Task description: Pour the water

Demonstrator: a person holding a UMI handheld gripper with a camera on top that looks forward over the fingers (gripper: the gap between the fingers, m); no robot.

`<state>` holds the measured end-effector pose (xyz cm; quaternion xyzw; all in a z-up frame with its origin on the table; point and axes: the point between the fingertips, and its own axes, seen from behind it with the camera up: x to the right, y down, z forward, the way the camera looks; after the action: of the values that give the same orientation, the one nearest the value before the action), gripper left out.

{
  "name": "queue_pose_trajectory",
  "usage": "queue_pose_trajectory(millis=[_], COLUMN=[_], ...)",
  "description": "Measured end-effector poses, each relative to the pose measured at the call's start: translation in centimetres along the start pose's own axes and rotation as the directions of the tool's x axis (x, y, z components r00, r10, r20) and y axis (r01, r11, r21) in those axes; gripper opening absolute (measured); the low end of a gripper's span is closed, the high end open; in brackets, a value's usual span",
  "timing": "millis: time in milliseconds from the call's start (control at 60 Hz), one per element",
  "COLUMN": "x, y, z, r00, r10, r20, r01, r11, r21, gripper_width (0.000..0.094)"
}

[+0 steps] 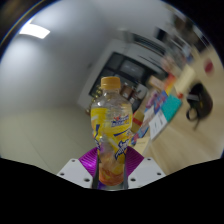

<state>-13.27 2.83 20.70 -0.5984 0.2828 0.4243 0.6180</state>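
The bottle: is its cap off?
No. The bottle, held in the claw, has its orange cap on.

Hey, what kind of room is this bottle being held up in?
Probably an office or lab: a ceiling light panel, a cluttered desk and a dark chair lie beyond the yellow drink bottle the tool grips.

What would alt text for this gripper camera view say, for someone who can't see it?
A clear plastic bottle with an orange cap and a yellow and purple label stands upright between the gripper fingers, which appear closed on its lower part. Behind it lies a blurred, tilted room with a lit ceiling panel.
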Motion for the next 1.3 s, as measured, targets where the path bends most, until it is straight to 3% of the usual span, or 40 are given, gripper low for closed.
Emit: queue_pose_trajectory(millis=[100, 117, 333, 483, 733, 833, 883, 950, 983, 1017, 1100, 1117, 1183, 1250, 1300], x=[4.3, 3.1, 7.3, 7.8, 6.6, 4.9, 3.6, 1.9, 1.4, 2.4, 3.6, 5.0, 8.8, 15.8, 21.0], y=[-4.5, -4.3, -8.4, -10.1, -9.6, -8.1, -7.7, -9.0, -10.8, -13.2, -20.2, -21.5, -26.6, -31.4, -34.6], z=[0.5, 0.5, 1.3, 2.1, 2.4, 1.8, -0.7, -2.6, -1.2, -3.2, -3.7, -5.2, -6.1, -7.6, -8.3], r00=[0.915, 0.892, 0.64, 0.446, 0.458, 0.731, 0.88, 0.97, 0.977, 0.94, 0.797, 0.757, 0.638, 0.529, 0.458], r10=[0.394, 0.448, 0.757, 0.879, 0.872, 0.663, 0.426, 0.07, -0.104, -0.294, -0.604, -0.653, -0.754, -0.788, -0.8], r20=[0.083, 0.066, 0.131, 0.17, 0.175, 0.162, 0.21, 0.234, 0.186, 0.173, -0.014, -0.019, -0.154, -0.315, -0.388], r01=[-0.395, -0.45, -0.766, -0.892, -0.88, -0.659, -0.415, -0.059, 0.106, 0.29, 0.601, 0.65, 0.77, 0.832, 0.856], r11=[0.919, 0.893, 0.642, 0.452, 0.472, 0.748, 0.905, 0.997, 0.994, 0.956, 0.791, 0.75, 0.629, 0.554, 0.515], r21=[-0.007, 0.02, 0.028, 0.001, -0.051, -0.081, -0.097, -0.052, -0.004, 0.052, 0.112, 0.123, 0.108, 0.012, -0.051], gripper_width=[0.0344, 0.0344, 0.0348, 0.0345, 0.0346, 0.0345, 0.0342, 0.0347, 0.0346, 0.0346, 0.0345, 0.0343, 0.0345, 0.0344, 0.0346])
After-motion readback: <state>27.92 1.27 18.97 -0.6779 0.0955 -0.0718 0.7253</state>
